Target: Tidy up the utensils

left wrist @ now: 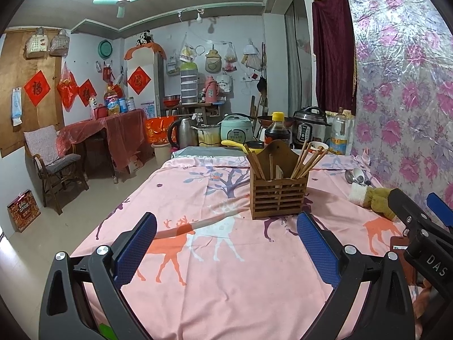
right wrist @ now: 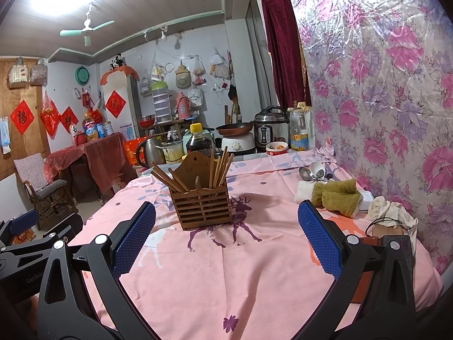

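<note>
Standing in the middle of the table is a wooden holder (left wrist: 279, 195) full of chopsticks (left wrist: 307, 160). Some sticks lean to the left and some lean to the right. The table has a pink cloth (left wrist: 226, 269) with deer on it.

The left gripper (left wrist: 226, 248) is wide open and holds nothing. The right gripper (right wrist: 226, 236) is wide open too, and it also holds nothing. Both hang over the cloth, near the holder but not touching it. Nothing lies between the blue pads and the holder.

Over by the flowery wall (right wrist: 382, 85) lie some metal spoons (right wrist: 307, 173) and a small white cup (right wrist: 317, 167). Just in front of them is a green and white rolled towel (right wrist: 334, 195). The spoons are well apart from the holder.

Behind the holder stand a dark sauce bottle (left wrist: 277, 133), a kettle (left wrist: 184, 131) and a rice cooker (left wrist: 236, 131).

The right camera shows more of the wall side: a crumpled white cloth (right wrist: 393, 209), a flat white thing under the towel, and a small brown box with a black cord (right wrist: 385, 228). The left camera cannot see these well, because the right gripper's black arm is in front. The left camera shows the yellow pan handle (left wrist: 235, 143) behind the holder better. In the right camera, the left gripper peeks in at the left edge.
</note>
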Motion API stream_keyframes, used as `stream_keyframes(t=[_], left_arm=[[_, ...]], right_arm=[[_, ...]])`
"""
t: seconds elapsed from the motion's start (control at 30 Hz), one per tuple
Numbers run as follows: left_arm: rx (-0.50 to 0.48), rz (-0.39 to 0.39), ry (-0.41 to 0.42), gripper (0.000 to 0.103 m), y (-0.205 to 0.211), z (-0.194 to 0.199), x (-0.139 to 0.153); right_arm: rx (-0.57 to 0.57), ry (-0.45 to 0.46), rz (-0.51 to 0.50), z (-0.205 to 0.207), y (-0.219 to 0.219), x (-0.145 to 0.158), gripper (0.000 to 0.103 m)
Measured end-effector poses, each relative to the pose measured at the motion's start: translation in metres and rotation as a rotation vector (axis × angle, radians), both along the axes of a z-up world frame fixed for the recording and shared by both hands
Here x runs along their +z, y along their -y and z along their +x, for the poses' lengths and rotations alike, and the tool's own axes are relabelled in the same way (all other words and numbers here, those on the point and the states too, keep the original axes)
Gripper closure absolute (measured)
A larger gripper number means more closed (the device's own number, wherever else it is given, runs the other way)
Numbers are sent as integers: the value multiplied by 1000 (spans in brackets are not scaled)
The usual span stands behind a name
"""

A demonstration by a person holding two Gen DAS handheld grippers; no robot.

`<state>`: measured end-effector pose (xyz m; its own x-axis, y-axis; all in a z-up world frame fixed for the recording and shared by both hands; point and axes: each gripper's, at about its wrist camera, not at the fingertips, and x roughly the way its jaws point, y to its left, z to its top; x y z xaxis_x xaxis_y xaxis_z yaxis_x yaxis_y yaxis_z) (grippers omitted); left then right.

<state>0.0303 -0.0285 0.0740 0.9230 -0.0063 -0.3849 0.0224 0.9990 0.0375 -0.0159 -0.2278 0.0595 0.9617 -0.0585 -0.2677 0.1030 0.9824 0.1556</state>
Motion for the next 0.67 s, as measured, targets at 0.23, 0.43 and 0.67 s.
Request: stream_keyframes(t=[0.23, 0.43, 0.67], left_arm=[[-2, 4, -2, 6, 0, 1, 0], [-6, 2, -1, 6, 0, 1, 0], [-5, 0, 5, 6, 0, -1, -1]], right_arm=[[1, 1, 0, -1, 0, 1, 6], [0, 1, 1, -1, 0, 0, 6], [0, 2, 3, -1, 0, 1, 6]])
